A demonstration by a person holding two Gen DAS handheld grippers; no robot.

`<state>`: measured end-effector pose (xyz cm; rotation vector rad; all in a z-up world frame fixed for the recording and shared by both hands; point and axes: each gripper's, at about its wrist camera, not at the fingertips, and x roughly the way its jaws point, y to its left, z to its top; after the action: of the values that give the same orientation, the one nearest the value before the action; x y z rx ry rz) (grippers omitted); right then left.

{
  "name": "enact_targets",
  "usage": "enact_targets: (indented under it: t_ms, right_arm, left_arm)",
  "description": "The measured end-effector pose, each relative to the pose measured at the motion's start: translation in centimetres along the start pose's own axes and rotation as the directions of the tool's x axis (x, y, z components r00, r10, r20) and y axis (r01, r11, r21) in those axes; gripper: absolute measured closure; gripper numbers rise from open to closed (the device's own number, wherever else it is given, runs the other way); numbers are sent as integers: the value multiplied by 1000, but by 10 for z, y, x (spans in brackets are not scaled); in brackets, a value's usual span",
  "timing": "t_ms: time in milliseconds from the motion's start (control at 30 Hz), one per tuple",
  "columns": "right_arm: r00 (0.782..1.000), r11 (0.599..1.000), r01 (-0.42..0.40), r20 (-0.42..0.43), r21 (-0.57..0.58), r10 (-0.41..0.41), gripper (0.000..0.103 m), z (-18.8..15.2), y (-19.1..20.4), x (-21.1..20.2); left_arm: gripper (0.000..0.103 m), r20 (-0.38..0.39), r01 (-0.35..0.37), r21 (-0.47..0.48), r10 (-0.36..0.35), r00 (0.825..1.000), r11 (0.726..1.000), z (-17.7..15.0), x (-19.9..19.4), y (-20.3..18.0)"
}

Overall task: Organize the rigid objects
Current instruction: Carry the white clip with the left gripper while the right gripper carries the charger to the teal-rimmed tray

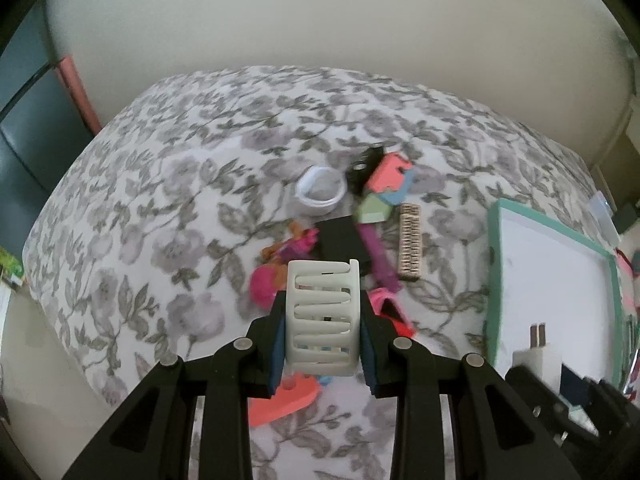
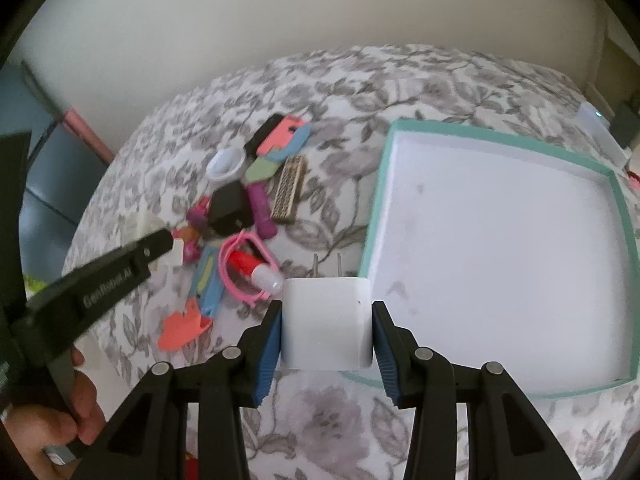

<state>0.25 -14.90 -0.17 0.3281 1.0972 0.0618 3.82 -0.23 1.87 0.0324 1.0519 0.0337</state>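
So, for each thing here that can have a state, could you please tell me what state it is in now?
Left gripper: shut on the hair clip.
Hair clip: held between the fingers, above the pile.
Right gripper: shut on the charger.
Charger: held, prongs pointing away from the camera.
Box: open, empty, on the bedspread.
Pile of small things: loose on the bedspread, beside the box.

Clip and charger lifted over the bed

Cream claw clip and white charger, prongs forward, are hanging pinched above scattered trinkets; teal tray is lying empty.
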Motion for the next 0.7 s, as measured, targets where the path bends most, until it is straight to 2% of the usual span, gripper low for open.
enact_targets:
  t_ms: [200,300,467,700]
  right_arm:
    - [997,993,50,49,111,-55,57,15,-37,-14]
    - [990,982,117,65,151,-127,57,22,-60,-17]
    - [978,955,180,58,235,-198,57,31,-103,-16]
    - [951,908,283,34,309,-308,57,44,-160,-5]
  left_arm:
    - [70,-12,50,74,-49,999,996,17,-1,-42]
    - [70,-24,82,100,-80,996,992,28,2,-67]
    - [70,-43,131,165,-126,991,978,41,12,-114]
    - [70,-109,195,238,-173,979,951,39,45,-172]
